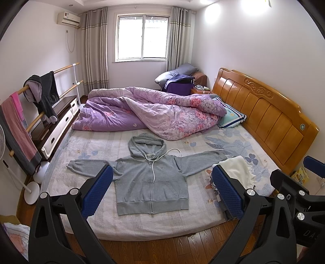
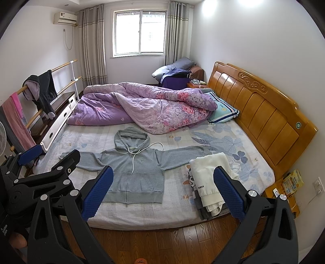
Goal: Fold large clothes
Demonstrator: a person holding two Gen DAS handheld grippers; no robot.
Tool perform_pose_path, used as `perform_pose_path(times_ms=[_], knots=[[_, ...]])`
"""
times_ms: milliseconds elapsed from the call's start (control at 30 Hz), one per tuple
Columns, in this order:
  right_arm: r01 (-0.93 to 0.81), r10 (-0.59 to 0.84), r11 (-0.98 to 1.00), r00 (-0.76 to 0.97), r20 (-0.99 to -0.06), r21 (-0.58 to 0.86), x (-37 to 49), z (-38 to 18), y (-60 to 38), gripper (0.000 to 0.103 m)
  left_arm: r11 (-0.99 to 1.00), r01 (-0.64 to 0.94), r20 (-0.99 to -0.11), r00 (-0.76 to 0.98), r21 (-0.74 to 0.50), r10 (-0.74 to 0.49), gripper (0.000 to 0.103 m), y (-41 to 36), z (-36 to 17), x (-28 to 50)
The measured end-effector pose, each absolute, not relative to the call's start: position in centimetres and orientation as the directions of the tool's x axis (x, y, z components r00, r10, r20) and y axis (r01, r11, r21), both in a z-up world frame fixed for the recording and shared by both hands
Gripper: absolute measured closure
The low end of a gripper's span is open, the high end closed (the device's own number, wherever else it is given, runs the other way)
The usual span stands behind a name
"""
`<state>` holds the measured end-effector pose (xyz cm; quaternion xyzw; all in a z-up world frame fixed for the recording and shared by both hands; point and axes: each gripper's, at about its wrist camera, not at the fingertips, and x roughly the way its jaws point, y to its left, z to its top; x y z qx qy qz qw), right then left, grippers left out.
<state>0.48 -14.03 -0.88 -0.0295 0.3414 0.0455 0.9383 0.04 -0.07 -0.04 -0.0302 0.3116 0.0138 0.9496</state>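
Both held back above the floor at the bed's point(image 1: 61, 178) near edge: left claw point(image 1: 162, 190) spread wide, gripping nothing; right claw point(image 2: 162, 188) likewise apart. Ahead, flat on the bed, grey hoodie point(image 1: 151, 182) zipped, sleeves outstretched, beside stacked folded clothes point(image 2: 209, 178).

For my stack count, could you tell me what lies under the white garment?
Under the white garment lies a pile of folded clothes, grey and printed edges showing; how many is hidden.

A home bedroom. A double bed with an orange carved wooden headboard point(image 1: 262, 113) carries a rumpled purple floral quilt point(image 1: 154, 113). Grey striped curtains point(image 1: 95, 48) flank the window, beside a wall air conditioner point(image 1: 68, 18)
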Motion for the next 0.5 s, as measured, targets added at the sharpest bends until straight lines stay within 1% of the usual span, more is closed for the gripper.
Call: perform_pose_path(times_ms=[500], knots=[[-0.106, 0.067, 0.994, 0.763, -0.643, -0.023, 0.42, -0.79, -14.12, 0.008, 0.998, -0.046, -0.591, 0.806, -0.050, 0.008, 0.005, -0.09, -0.02, 0.02]])
